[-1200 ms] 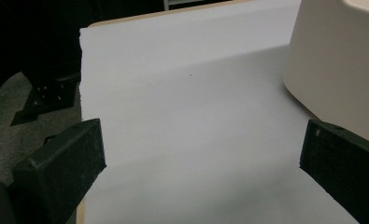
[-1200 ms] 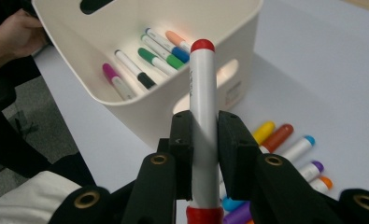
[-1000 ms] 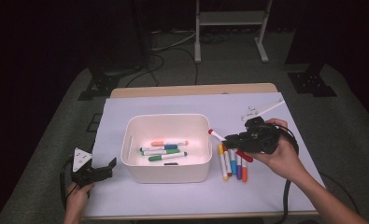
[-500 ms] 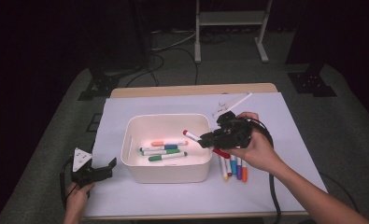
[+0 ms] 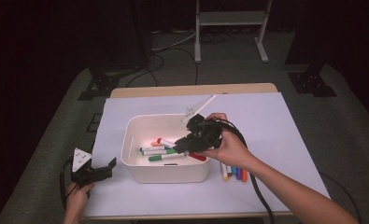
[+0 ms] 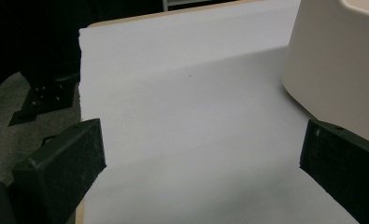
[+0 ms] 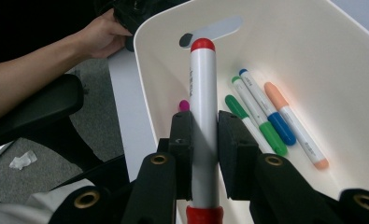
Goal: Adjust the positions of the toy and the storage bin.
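Right claw (image 7: 203, 135) clamps the red marker (image 7: 203, 107) lengthwise along its jaws, cap tip pointing into the bin (image 7: 313, 60).

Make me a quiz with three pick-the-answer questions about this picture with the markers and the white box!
1. Where is the red marker that the right gripper holds?
A. over the white box
B. on the floor
C. beside the left gripper

2. What colour is the cap at the far end of the held marker?
A. blue
B. red
C. yellow

3. How are the left gripper's jaws?
A. shut on a marker
B. shut on the box
C. open, holding nothing

Answers:
1 A, the right gripper view shows it clamped above the inside of the box.
2 B, the rounded cap is red.
3 C, the left gripper view shows the jaws wide apart over the white sheet.
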Demonstrator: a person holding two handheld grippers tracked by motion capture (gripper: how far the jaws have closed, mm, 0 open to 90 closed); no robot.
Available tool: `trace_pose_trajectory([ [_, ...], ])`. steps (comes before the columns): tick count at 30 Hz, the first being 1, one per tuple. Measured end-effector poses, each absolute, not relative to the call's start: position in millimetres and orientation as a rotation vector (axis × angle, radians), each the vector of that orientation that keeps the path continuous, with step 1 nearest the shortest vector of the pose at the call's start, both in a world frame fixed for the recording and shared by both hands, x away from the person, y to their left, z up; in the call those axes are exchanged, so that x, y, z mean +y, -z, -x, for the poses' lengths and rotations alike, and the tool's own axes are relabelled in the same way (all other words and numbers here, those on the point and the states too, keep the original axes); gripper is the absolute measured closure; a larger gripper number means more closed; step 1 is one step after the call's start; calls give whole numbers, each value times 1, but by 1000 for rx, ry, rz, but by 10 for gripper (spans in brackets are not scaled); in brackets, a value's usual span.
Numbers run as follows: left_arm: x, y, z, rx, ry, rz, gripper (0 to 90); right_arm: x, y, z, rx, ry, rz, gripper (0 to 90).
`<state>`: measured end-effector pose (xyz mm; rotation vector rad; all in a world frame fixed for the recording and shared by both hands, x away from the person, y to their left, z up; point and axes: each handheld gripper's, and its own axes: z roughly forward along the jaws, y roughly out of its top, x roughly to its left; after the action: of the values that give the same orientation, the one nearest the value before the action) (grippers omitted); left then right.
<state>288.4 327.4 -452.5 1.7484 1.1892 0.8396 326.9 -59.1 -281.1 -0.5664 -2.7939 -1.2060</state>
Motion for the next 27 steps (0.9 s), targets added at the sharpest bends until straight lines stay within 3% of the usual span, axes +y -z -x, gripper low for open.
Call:
trace_pose_trajectory([
  [27, 328, 453, -289, 1190, -834, -1737, 0, 15, 330, -350, -2826, 1043, 378, 756],
])
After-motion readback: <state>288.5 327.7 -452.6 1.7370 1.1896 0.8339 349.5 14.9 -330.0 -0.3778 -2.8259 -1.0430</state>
